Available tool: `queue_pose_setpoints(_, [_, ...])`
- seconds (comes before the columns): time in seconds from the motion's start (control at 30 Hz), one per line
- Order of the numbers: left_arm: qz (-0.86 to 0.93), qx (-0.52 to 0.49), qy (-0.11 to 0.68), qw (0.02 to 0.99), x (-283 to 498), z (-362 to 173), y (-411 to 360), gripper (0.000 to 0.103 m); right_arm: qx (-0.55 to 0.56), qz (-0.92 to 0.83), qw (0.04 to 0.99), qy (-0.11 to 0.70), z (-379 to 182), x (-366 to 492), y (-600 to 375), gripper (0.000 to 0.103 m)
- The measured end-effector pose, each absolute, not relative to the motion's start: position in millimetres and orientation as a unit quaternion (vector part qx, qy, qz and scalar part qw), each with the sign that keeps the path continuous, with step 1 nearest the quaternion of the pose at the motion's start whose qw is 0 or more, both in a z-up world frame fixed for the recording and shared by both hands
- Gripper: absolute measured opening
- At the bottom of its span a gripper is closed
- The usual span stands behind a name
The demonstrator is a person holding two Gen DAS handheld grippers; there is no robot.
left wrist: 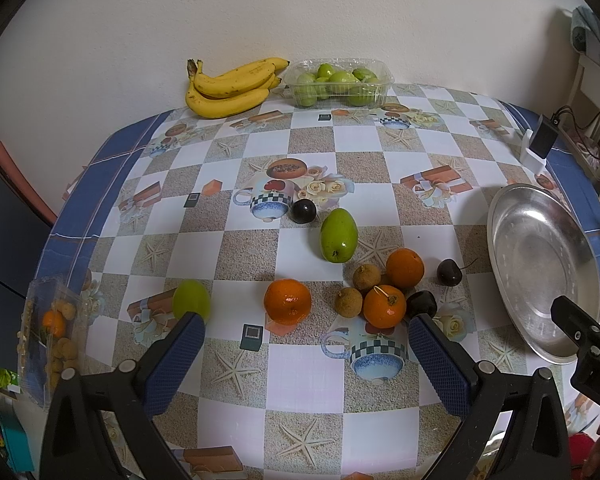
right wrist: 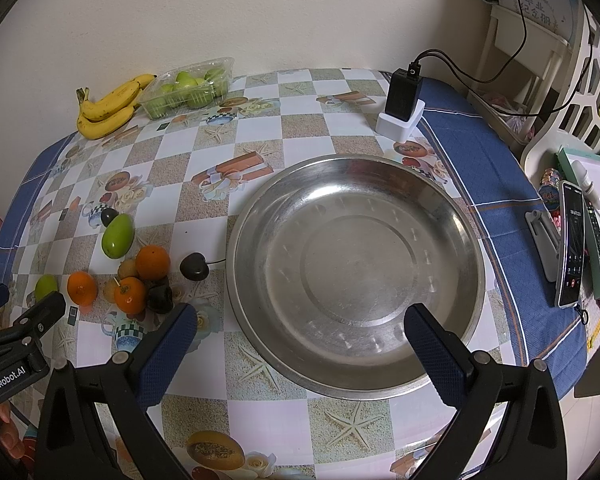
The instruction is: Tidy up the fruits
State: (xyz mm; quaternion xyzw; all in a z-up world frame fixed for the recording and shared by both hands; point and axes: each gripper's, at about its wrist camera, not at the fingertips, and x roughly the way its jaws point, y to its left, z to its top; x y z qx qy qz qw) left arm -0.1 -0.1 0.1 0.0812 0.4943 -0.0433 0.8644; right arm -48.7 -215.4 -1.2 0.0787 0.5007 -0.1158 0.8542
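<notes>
While both grippers hover with fingers spread and nothing held, loose fruit waits on the counter (left wrist: 300, 372) left of an empty steel basin (right wrist: 466, 236).

Left gripper (left wrist: 304, 344) faces the near cluster: three oranges (left wrist: 287, 301), two brown longans (left wrist: 348, 301), dark cherries (left wrist: 449, 272), a green mango (left wrist: 338, 234) farther back. Right gripper (right wrist: 300, 334) hangs over the basin's near rim. Oranges look firm, light and prone to roll: grip across the widest part. Cherries appear small, glossy and easily bruised, so close gently. Bananas (left wrist: 230, 86) and a clear tray of green fruit (left wrist: 337, 82) lie at the far edge.
</notes>
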Motion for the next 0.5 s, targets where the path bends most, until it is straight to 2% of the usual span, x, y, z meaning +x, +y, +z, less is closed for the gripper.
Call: queue_pose_setpoints(0.5, [-0.043,0.08,0.495,0.864,-0.1,0.1,0.0,0.103,0.077,-0.115,0.854,0.501,0.8,-46.5,-215.3,0.103])
